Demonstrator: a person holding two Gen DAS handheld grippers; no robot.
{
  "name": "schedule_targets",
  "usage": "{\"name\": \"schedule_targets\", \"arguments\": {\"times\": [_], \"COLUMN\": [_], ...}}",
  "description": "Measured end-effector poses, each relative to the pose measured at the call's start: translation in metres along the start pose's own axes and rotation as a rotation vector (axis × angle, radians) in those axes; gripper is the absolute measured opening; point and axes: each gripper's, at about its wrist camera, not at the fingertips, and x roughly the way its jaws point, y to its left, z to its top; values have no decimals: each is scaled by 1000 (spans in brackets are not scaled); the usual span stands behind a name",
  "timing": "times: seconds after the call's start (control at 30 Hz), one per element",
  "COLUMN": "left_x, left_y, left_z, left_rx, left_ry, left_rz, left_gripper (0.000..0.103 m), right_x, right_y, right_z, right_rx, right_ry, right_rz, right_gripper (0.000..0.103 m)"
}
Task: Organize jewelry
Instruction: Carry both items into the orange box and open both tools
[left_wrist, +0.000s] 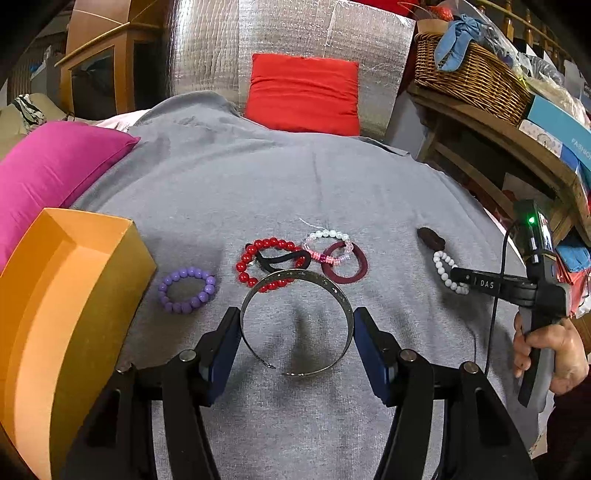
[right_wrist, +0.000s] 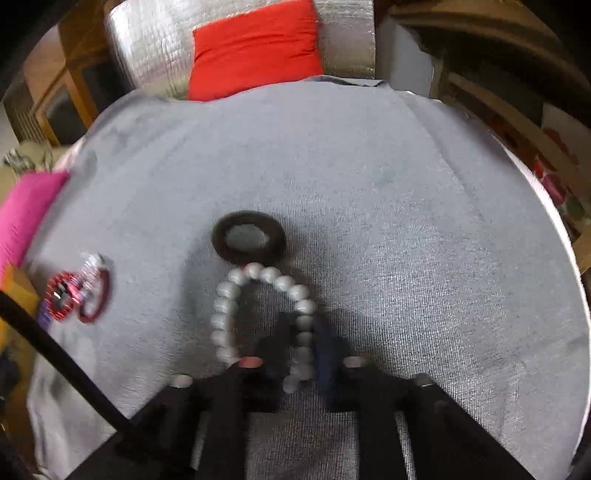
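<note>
My left gripper (left_wrist: 297, 326) is shut on a silver metal cuff bangle (left_wrist: 297, 277), its pads touching both sides. Beyond it on the grey cloth lie a purple bead bracelet (left_wrist: 187, 290), a red bead bracelet (left_wrist: 255, 258), a black hair tie (left_wrist: 282, 258), a clear-pink bead bracelet (left_wrist: 327, 242) and a maroon hair tie (left_wrist: 345, 264). An orange box (left_wrist: 55, 295) stands at the left. My right gripper (right_wrist: 301, 341) is shut on one side of a white bead bracelet (right_wrist: 225, 306), which also shows in the left wrist view (left_wrist: 443, 269). A dark scrunchie (right_wrist: 248, 236) lies just beyond it.
A grey cloth (left_wrist: 295, 184) covers the surface. A pink cushion (left_wrist: 51, 173) lies at the left and a red cushion (left_wrist: 303, 94) at the back. A wicker basket (left_wrist: 469, 77) sits on wooden shelves at the right.
</note>
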Motion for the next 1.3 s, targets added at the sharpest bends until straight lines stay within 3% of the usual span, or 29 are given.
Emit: {"name": "schedule_targets", "arguments": {"times": [0.27, 0.6, 0.83, 1.07, 1.3], "left_x": [-19, -82, -127, -127, -112], "left_y": [4, 28, 83, 167, 231], "left_z": [2, 7, 4, -16, -44], "left_rx": [-18, -59, -171, -385, -571], "left_ry": [-34, -163, -259, -185, -57], "left_rz": [6, 50, 203, 396, 508], "left_gripper": [63, 63, 63, 63, 63], "right_x": [-49, -105, -137, -139, -111], "right_y": [29, 102, 181, 268, 339], "right_z": [8, 7, -14, -36, -65], "right_rx": [-28, -59, -148, -257, -346], "right_ry": [-146, -225, -235, -181, -61], "right_rz": [95, 389, 576, 685, 742], "right_gripper": [11, 11, 11, 11, 11]}}
